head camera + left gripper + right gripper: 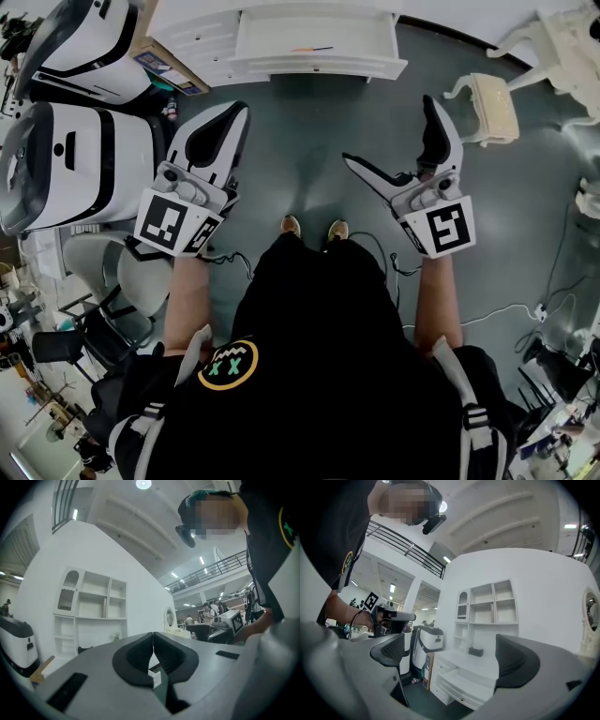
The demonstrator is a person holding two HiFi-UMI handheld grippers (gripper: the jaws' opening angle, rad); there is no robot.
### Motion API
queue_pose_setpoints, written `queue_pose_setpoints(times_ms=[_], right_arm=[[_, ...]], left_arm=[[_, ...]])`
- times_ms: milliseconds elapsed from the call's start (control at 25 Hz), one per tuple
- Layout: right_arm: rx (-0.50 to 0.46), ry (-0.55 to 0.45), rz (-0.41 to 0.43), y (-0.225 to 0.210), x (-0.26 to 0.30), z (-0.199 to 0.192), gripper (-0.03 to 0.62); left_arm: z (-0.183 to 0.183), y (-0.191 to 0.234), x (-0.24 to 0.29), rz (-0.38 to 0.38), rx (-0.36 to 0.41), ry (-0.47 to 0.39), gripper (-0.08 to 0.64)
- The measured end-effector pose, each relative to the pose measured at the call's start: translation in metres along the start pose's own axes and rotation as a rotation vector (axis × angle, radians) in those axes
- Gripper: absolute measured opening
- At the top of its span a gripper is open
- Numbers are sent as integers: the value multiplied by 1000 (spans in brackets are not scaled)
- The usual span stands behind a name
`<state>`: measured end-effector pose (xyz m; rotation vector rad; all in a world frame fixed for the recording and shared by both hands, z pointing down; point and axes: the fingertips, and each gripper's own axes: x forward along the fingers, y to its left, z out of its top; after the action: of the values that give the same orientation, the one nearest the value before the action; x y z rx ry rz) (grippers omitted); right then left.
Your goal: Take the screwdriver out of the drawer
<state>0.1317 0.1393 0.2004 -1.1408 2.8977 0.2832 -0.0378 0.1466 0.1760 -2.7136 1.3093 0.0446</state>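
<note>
The white cabinet's drawer [319, 58] stands pulled open at the top of the head view. A thin orange-and-black screwdriver [312, 49] lies inside it. Both grippers are held level over the grey floor, well short of the drawer. My left gripper [232, 114] is shut with nothing in it, and its black pads meet in the left gripper view [153, 635]. My right gripper [388, 129] is open wide and empty. In the right gripper view [450, 657] the open drawer [465, 682] shows between its fingers, some way off.
Two white machines [75, 169] stand at the left beside a cardboard box [169, 70]. A white stool [489, 105] and an ornate chair [562, 47] are at the right. Cables [525, 314] trail over the floor at the right. Shelves [492, 603] rise above the cabinet.
</note>
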Motion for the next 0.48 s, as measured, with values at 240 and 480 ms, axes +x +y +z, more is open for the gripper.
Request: queue_pose_setpoints(times_ms=[240, 480], right_arm=[[7, -17, 20, -21, -20, -2, 580], [20, -7, 27, -43, -24, -16, 580]], left_arm=[[7, -22, 12, 32, 25, 10, 20], [1, -27, 27, 49, 22, 20, 20]])
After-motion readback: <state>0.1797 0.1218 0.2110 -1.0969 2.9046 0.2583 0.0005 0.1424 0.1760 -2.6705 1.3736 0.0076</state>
